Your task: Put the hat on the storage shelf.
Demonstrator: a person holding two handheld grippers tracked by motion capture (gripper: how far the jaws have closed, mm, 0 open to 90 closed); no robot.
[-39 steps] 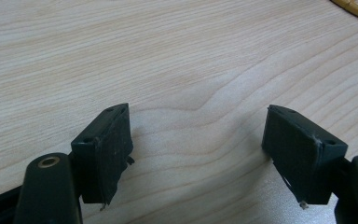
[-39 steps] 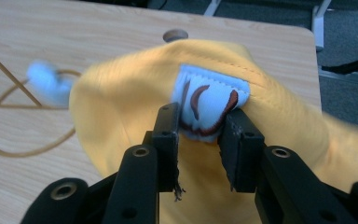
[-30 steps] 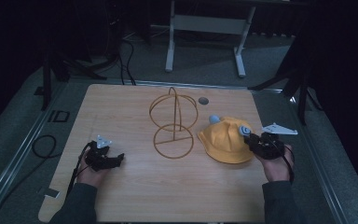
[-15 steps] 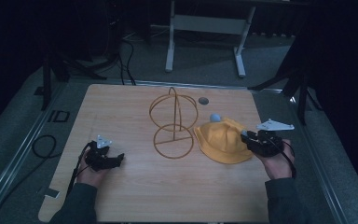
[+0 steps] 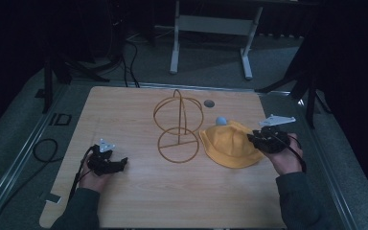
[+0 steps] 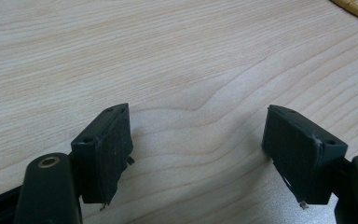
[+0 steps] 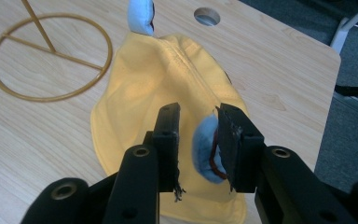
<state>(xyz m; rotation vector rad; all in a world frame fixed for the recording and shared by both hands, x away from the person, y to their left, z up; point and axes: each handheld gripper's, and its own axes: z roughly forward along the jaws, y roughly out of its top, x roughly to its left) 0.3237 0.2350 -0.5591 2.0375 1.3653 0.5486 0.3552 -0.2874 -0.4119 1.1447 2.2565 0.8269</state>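
A yellow fabric hat (image 5: 230,146) with pale blue ears lies flat on the wooden table (image 5: 124,110), right of a gold wire stand (image 5: 178,127) made of hoops. My right gripper (image 5: 252,139) sits at the hat's right edge. In the right gripper view the hat (image 7: 158,79) lies under my right gripper (image 7: 196,109), whose jaws are narrowed around one blue ear (image 7: 204,149); the ear touches the right-hand jaw and a gap is left on the other side. The second ear (image 7: 141,16) points away. My left gripper (image 5: 120,163) rests on the table, left gripper (image 6: 198,112) open over bare wood.
A round hole (image 5: 209,103) is cut in the table behind the stand. The stand's base ring (image 7: 46,56) lies left of the hat. Cables (image 5: 43,151) trail off the table's left side. A metal frame (image 5: 211,28) stands on the floor beyond.
The right gripper has slid in over the hat's right edge, and the blue ear that showed beside it now sits between its jaws. The left gripper has not moved.
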